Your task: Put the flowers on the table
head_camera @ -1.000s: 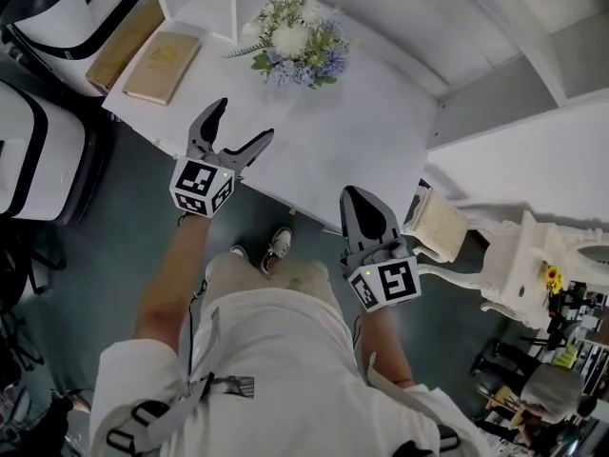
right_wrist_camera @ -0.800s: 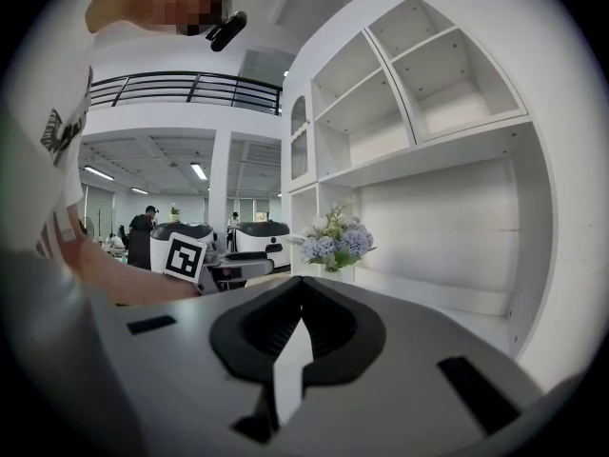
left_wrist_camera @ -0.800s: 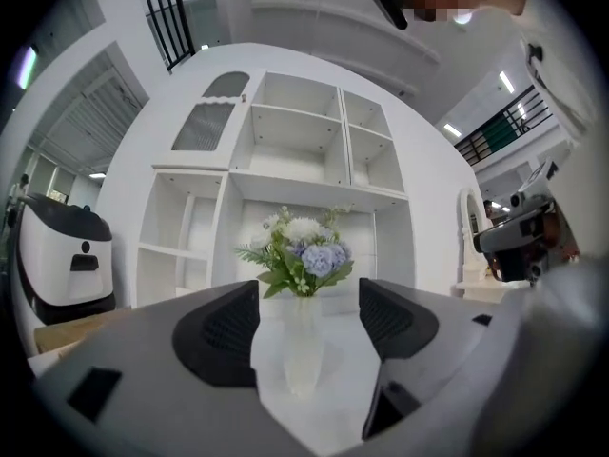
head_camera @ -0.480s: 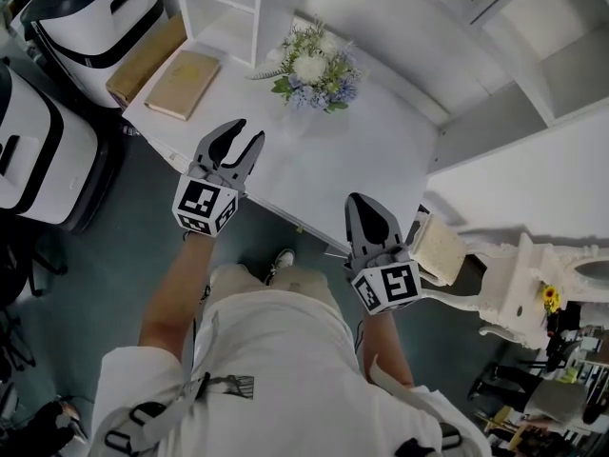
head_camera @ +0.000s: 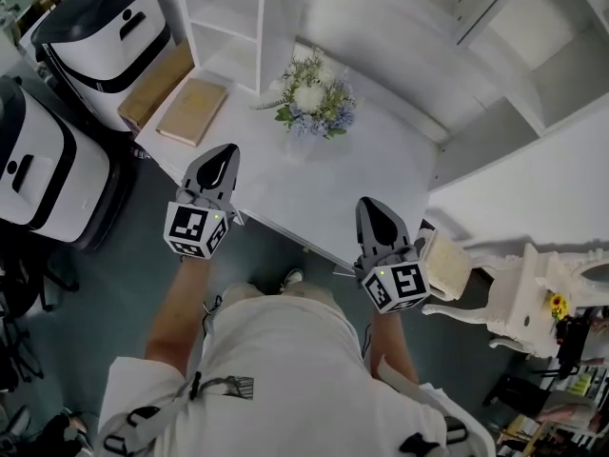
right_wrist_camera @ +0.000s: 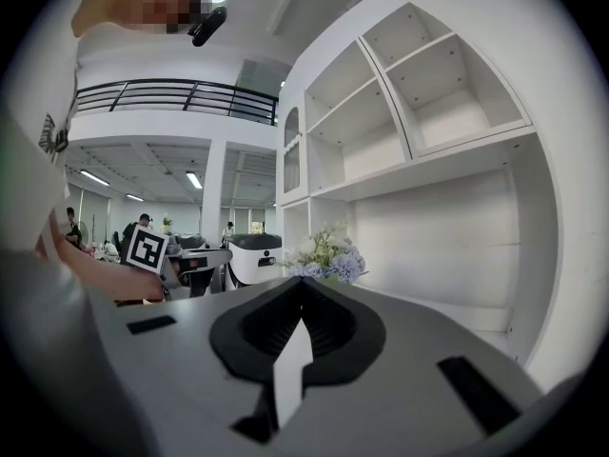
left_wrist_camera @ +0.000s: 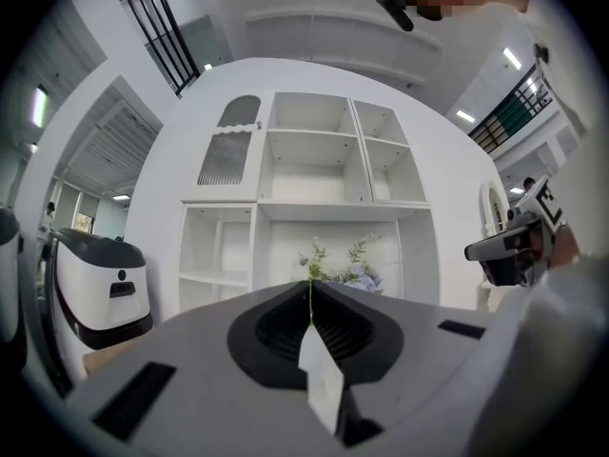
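A bunch of white and blue flowers (head_camera: 313,96) lies on the white table (head_camera: 362,160), toward its far side near the shelf unit. The flowers (left_wrist_camera: 344,267) show beyond the left jaws and the same flowers (right_wrist_camera: 328,252) beyond the right jaws. My left gripper (head_camera: 222,159) hovers over the table's near left edge, shut, with nothing between its jaws. My right gripper (head_camera: 375,217) hangs at the table's near edge, also shut and empty. Both grippers are well apart from the flowers.
A tan book (head_camera: 193,110) lies on the table's left end. White shelving (head_camera: 238,8) stands behind the table. Two white-and-black machines (head_camera: 95,27) stand at the left on the dark floor. An ornate white stand (head_camera: 519,293) is at the right.
My left gripper's jaws have gone from wide open to shut with nothing in them. The view has drifted, so the table and flowers sit lower in the head view.
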`<action>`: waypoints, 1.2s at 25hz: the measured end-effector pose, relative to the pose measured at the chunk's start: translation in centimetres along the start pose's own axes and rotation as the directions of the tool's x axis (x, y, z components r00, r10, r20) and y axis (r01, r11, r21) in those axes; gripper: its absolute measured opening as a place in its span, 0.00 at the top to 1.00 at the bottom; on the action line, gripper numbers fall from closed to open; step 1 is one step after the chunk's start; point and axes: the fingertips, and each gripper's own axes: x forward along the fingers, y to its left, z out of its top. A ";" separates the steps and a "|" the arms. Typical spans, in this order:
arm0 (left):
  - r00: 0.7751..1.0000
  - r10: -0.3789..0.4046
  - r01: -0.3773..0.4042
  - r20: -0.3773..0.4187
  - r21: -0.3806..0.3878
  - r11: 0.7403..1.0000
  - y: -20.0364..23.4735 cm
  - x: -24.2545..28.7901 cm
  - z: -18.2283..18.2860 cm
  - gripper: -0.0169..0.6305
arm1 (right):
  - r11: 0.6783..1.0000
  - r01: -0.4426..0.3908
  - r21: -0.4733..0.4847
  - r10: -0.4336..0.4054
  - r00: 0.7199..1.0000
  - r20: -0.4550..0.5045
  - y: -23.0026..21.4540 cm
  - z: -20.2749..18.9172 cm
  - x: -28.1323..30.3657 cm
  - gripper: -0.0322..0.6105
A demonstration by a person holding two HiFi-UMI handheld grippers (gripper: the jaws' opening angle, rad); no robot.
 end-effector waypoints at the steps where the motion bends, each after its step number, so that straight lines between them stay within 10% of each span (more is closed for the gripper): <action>1: 1.000 0.013 -0.013 0.001 -0.001 1.000 0.5 -0.2 0.3 0.95 | 1.000 -0.004 0.002 0.003 1.000 0.009 -0.2 0.4 0.2 0.94; 30: 0.964 0.255 -0.257 0.074 0.008 0.966 4.3 -7.6 8.0 0.95 | 0.992 0.115 -0.057 -0.110 0.990 0.088 -9.1 5.8 1.8 0.94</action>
